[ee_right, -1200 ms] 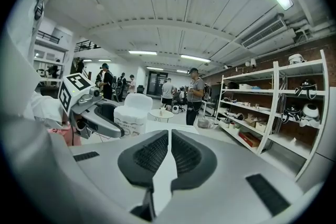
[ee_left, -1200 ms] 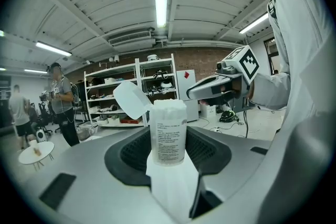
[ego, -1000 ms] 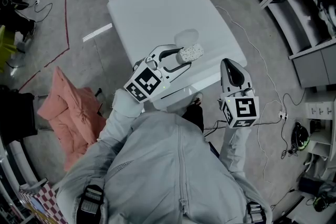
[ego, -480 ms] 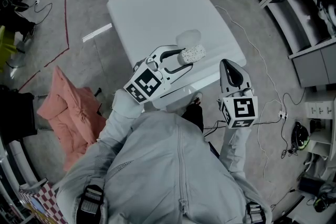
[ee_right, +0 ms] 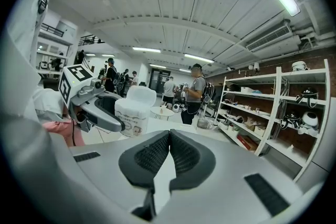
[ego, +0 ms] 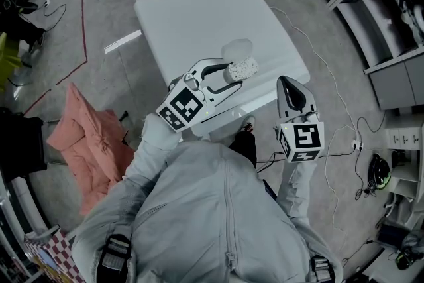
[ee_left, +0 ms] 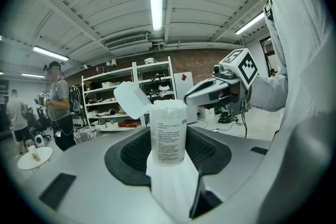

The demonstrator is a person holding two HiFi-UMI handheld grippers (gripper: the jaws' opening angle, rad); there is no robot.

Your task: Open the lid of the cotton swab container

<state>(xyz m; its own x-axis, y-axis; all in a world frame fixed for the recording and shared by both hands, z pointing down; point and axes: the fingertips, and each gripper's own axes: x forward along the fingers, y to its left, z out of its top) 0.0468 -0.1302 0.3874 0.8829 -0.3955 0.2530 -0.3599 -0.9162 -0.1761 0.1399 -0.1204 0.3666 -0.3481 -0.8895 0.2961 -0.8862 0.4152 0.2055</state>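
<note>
Right claw (ee_right: 169, 136): pinched together, empty, off the tabletop's (ego: 199, 10) near right corner, well apart from the work. Left claw (ego: 235, 73): clamped on the lower part of the cotton swab container (ee_left: 168, 134), over the tabletop near its front edge. Lid (ee_left: 131, 99) already flipped back, swabs exposed. Risks as I see them: low grip lets the container pivot or slip, any tilt dumps swabs, and the hinge could spring the lid shut.
</note>
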